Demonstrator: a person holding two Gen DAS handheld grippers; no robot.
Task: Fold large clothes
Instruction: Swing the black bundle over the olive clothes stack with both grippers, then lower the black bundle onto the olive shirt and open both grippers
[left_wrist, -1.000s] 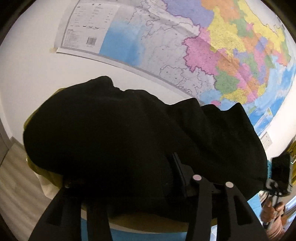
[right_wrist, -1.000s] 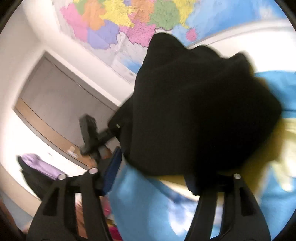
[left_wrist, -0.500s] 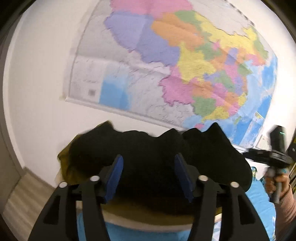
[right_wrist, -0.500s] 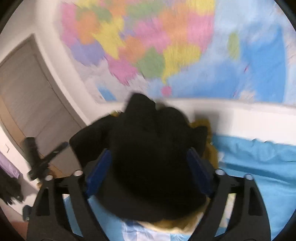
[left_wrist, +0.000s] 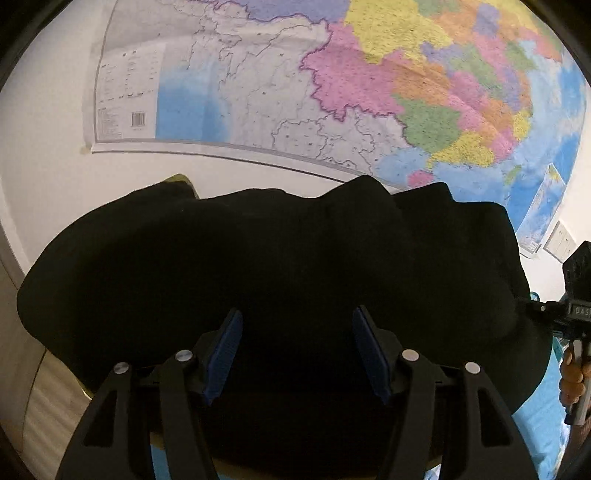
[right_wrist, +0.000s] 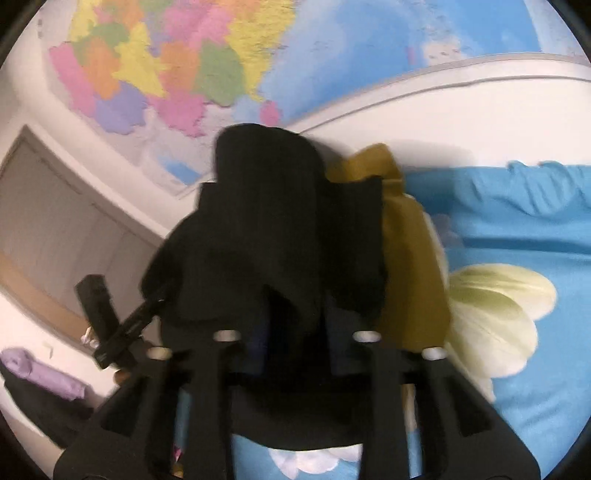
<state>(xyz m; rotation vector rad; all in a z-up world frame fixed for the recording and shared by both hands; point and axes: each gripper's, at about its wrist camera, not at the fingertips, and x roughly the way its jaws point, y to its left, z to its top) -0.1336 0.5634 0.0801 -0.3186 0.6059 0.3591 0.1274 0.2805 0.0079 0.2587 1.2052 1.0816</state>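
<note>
Black garment (left_wrist: 280, 266) risen, between left gripper (left_wrist: 297, 354) pads

Even indoor light; strong fisheye bending with dark corners. The left view is sharp, the right view softly blurred. The bunched black fabric garment (left_wrist: 280, 266) shows no detail.

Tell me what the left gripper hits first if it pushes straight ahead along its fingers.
Most likely the black garment: it fills the view right ahead of the open left gripper. Depth is unclear, but the wall map lies well behind it.
</note>
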